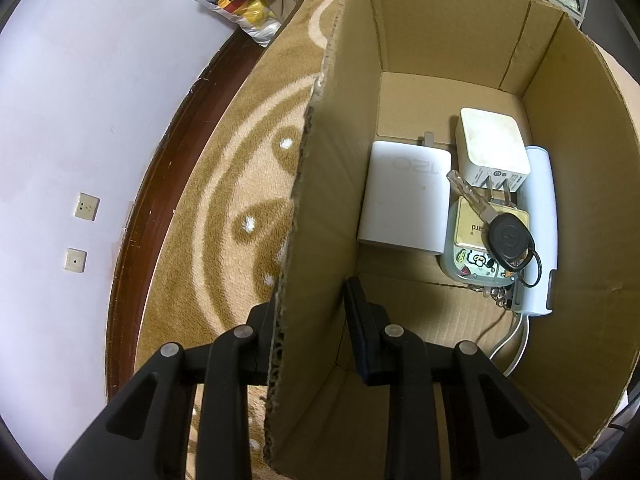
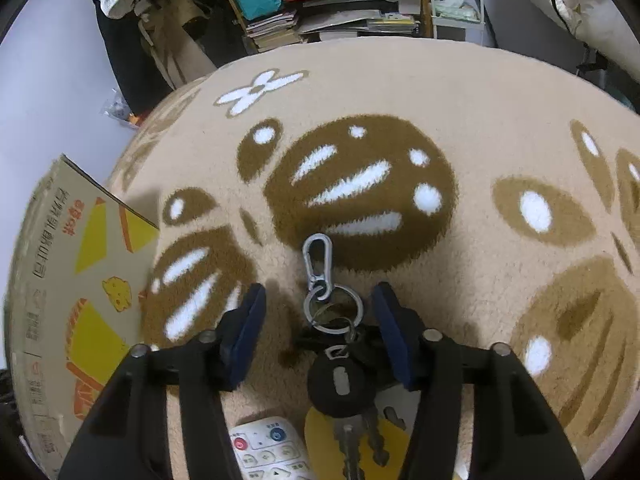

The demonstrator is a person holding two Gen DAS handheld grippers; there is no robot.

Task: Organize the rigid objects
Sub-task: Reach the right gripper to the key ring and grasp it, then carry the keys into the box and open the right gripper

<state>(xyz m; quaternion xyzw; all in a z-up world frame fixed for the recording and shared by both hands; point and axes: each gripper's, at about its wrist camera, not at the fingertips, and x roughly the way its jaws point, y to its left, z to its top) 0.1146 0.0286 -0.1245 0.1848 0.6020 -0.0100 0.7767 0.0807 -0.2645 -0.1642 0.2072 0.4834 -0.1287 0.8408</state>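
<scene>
**Box wall pinched, keys straddled on the rug**

Tan rug (image 2: 460,92) with brown and white blotches covers the floor, running to a dark wooden skirting along a pale wall. On it stands an open cardboard box (image 1: 568,168). The left gripper (image 1: 308,312) is clamped narrowly on the box's near side wall, one finger outside and one inside. Toward the box's right wall lie a flat white charger (image 1: 404,196), a white plug adapter (image 1: 492,144), a card holder (image 1: 472,248) with a black car key (image 1: 508,236) across it, and a long white device (image 1: 540,216). The right gripper (image 2: 320,320) stands partly open (pads touching nothing) astride a key bunch (image 2: 340,360) lying on the rug, its silver carabiner (image 2: 318,258) pointing away. A white remote (image 2: 268,452) lies just beside the keys.
</scene>
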